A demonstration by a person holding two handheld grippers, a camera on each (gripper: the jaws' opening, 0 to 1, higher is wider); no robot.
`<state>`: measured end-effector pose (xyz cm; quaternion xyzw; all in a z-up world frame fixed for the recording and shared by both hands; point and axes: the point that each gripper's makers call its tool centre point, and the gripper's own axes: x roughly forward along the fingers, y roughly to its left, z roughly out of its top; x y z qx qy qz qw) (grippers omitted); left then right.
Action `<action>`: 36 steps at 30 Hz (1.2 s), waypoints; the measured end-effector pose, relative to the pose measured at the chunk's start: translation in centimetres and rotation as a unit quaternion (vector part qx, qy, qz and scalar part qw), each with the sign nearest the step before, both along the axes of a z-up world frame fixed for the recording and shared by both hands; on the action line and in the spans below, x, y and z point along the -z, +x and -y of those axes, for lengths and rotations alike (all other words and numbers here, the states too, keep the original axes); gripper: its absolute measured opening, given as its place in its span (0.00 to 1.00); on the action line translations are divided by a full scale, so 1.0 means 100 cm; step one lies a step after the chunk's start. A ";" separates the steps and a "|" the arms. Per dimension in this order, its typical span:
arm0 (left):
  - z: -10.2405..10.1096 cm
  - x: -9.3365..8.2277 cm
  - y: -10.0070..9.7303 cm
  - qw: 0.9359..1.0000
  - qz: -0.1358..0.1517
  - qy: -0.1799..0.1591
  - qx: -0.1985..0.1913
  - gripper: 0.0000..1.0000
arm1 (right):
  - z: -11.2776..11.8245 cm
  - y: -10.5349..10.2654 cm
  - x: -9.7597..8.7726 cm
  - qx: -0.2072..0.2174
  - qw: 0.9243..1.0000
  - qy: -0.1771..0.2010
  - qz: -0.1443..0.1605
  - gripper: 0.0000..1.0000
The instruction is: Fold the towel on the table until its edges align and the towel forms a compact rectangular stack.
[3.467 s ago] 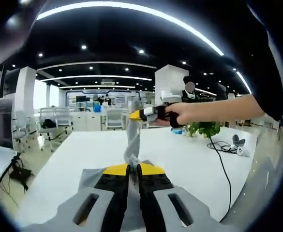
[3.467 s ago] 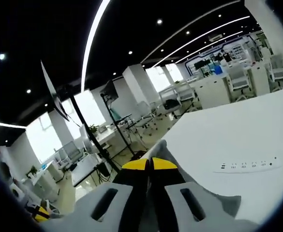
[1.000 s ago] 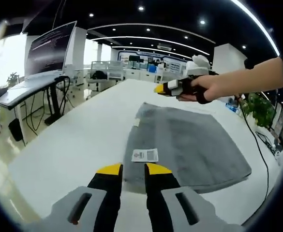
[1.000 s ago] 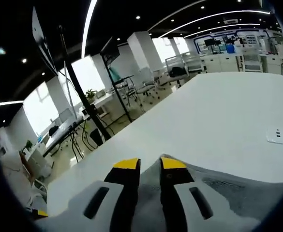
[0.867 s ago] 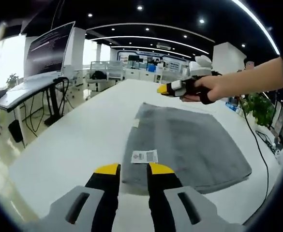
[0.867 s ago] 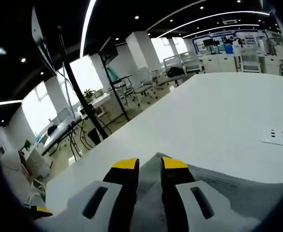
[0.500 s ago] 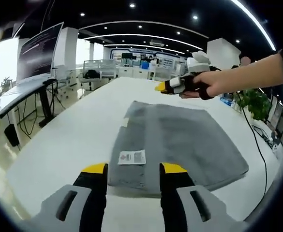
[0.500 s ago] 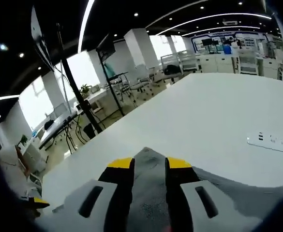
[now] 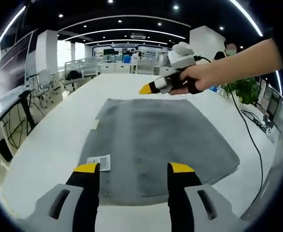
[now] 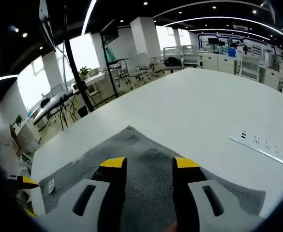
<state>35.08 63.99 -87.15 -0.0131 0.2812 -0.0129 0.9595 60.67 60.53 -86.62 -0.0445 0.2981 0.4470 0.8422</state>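
Towel (image 9: 156, 140) lies flat and grey on the white surface (image 9: 49, 140), spread out in what looks like one fold, its white label (image 9: 98, 162) near the edge closest to my left gripper (image 9: 134, 168). I read my left fingers (image 9: 87, 169) as spread wide, holding nothing, poised just above that near edge. My right gripper (image 9: 153, 88) hangs over the opposite edge, held in a hand (image 9: 199, 77); in the right gripper view its own fingers (image 10: 113, 163) are also parted and empty, with the towel's far corner (image 10: 129, 129) pointing away between them.

So the two grippers face each other across the cloth, one at each end. I judge the next fold turns on this: the towel runs from my left fingers toward the right ones, and either end could be pinched and carried over to meet the other. A power strip (image 10: 262, 145) lies on the surface well apart from the towel.
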 end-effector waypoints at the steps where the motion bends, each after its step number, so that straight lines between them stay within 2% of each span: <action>1: 0.007 0.000 0.003 1.000 0.000 0.000 0.008 0.60 | 0.004 0.001 0.001 0.001 1.000 -0.002 0.001 0.37; 4: 0.024 0.001 0.006 0.999 -0.007 -0.008 0.034 0.63 | 0.018 0.005 0.007 0.008 1.000 -0.013 -0.002 0.37; 8: 0.049 0.001 0.007 0.997 -0.013 0.002 0.072 0.63 | 0.040 0.005 0.016 0.011 0.999 -0.031 -0.005 0.37; 15: 0.096 0.000 0.007 0.991 -0.025 -0.008 0.130 0.63 | 0.079 0.011 0.020 0.032 0.999 -0.039 -0.011 0.37; 26: 0.158 0.006 0.010 0.977 -0.038 0.001 0.212 0.62 | 0.149 0.028 0.029 0.086 0.995 -0.057 -0.014 0.36; 29: 0.173 0.012 0.009 0.970 -0.047 0.017 0.236 0.62 | 0.167 0.033 0.034 0.098 0.993 -0.068 -0.011 0.34; 36: 0.201 0.018 0.001 0.963 -0.051 0.014 0.266 0.60 | 0.193 0.038 0.045 0.120 0.990 -0.073 -0.019 0.33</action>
